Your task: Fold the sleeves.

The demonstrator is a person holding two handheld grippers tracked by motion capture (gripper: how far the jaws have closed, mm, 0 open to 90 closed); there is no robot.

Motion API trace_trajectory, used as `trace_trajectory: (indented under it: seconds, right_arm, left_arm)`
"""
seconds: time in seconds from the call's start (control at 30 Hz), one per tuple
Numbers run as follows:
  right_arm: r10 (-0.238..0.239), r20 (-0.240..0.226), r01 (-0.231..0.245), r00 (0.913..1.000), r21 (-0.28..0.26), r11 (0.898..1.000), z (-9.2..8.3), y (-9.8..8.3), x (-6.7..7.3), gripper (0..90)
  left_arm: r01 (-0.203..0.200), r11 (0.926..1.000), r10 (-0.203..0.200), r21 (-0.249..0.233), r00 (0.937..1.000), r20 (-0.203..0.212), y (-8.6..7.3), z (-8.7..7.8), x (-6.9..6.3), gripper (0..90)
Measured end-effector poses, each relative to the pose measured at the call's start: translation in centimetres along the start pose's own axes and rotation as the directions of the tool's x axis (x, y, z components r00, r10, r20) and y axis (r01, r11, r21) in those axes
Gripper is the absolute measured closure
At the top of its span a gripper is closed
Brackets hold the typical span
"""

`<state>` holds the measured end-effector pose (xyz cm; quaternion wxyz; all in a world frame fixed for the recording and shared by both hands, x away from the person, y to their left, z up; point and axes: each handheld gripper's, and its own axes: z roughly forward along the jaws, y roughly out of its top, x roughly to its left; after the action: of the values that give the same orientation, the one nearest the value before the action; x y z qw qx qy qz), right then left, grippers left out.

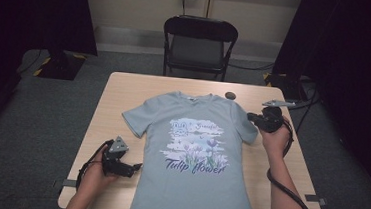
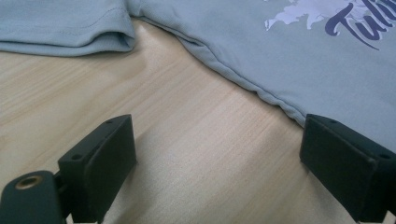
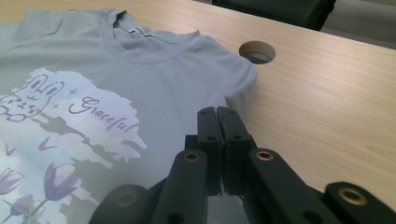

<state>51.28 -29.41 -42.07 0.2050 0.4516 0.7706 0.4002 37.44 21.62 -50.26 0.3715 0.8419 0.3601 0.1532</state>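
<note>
A grey-blue T-shirt [image 1: 194, 155] is seen spread flat, print up, at the centre of the worktop [image 1: 119, 92]. The left gripper [image 1: 137, 167], lower left of frame, is held with fingers [image 2: 100, 163] wide apart and empty beside the shirt's side hem. The right gripper [image 1: 250, 116], at right, is seen with fingers [image 3: 209, 135] pressed together at the sleeve; whether cloth is pinched cannot be told.

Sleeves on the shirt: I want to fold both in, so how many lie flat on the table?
2. One sleeve spreads toward the left gripper side; the other sleeve lies by the right gripper, whose jaws are closed above it. Neither looks tucked under.
</note>
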Motion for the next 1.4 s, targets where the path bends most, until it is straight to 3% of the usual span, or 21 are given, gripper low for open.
trace_trajectory:
  seconds: [0.47, 1.13, 1.23, 1.27, 1.3, 1.4]
  right_arm:
    - [-0.024, -0.046, 0.024, 0.9987, -0.005, 1.000, 0.7, 1.5, 2.8, 88.9]
    - [-0.043, -0.144, 0.044, 0.9886, 0.004, 0.999, 4.8, 3.1, 7.9, 88.0]
    - [-0.046, -0.137, 0.044, 0.9896, -0.013, 0.999, 5.1, 3.0, 8.5, 74.7]
    - [-0.044, -0.132, 0.042, 0.9902, -0.019, 0.999, 5.2, 3.0, 8.5, 66.9]
    - [-0.042, -0.097, 0.040, 0.9944, -0.027, 0.999, 5.1, 2.9, 8.7, 50.6]
    - [-0.034, -0.109, 0.029, 0.9935, -0.044, 0.999, 4.8, 2.7, 8.5, 44.0]
  left_arm:
    - [0.000, 1.0000, 0.000, 0.000, 1.0000, 0.000, 0.0, 0.0, 0.0, 10.2]
    - [-0.001, 1.0000, 0.001, 0.000, 1.0000, 0.000, 0.0, 0.0, 0.0, 10.1]
    - [0.000, 1.0000, 0.000, 0.000, 1.0000, 0.000, 0.0, 0.0, 0.0, 10.2]
    - [-0.001, 1.0000, 0.001, 0.000, 1.0000, 0.000, 0.0, 0.0, 0.0, 10.1]
    - [0.000, 1.0000, 0.000, 0.000, 1.0000, 0.000, 0.0, 0.0, 0.0, 10.2]
    - [0.000, 1.0000, 0.000, 0.000, 1.0000, 0.000, 0.0, 0.0, 0.0, 10.1]
